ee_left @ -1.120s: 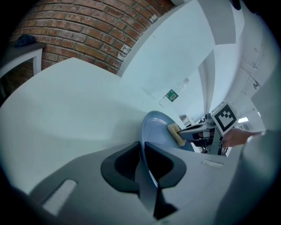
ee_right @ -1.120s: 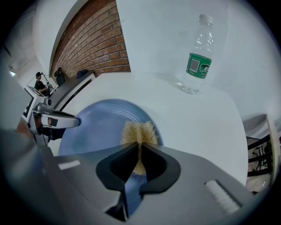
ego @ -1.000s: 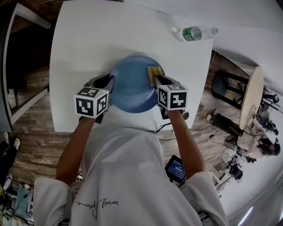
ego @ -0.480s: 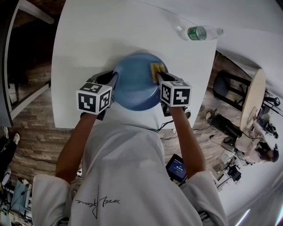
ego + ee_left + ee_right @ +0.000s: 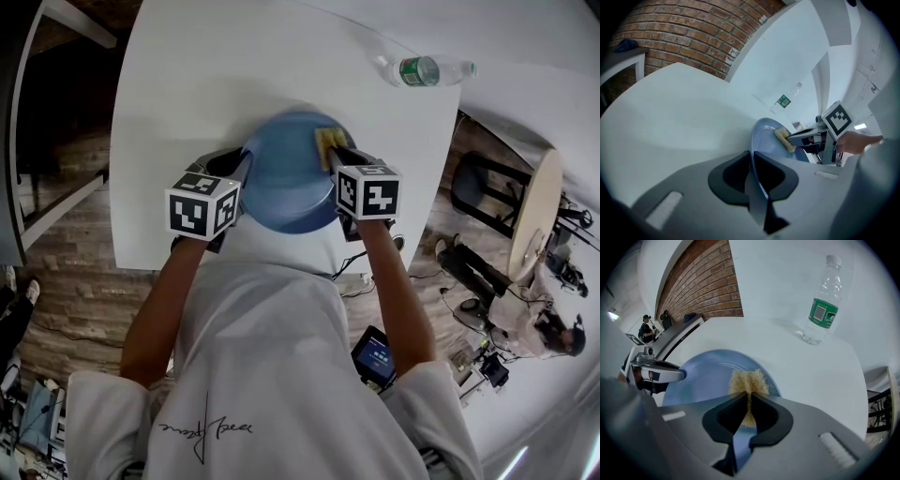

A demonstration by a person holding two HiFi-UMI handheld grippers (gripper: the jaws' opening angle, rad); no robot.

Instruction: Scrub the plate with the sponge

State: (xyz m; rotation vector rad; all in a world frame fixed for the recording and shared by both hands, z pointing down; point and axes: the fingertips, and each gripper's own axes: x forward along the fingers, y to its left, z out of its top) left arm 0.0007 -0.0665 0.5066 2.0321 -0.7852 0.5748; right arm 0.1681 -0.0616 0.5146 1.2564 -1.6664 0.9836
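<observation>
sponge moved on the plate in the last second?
Yes, slightly: the sponge slid left in the head view, away from the bottle, further onto the plate.

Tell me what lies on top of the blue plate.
A yellow sponge lies on the plate near its right rim, pinched by the right gripper. The left gripper clamps the left rim. The patch of plate under the sponge is hidden.

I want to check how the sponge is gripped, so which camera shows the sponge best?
The right gripper view: the sponge sits close and central, pinched in the right gripper against the plate. The head view shows only a small yellow patch; the left gripper view shows it far off, side on.
</observation>
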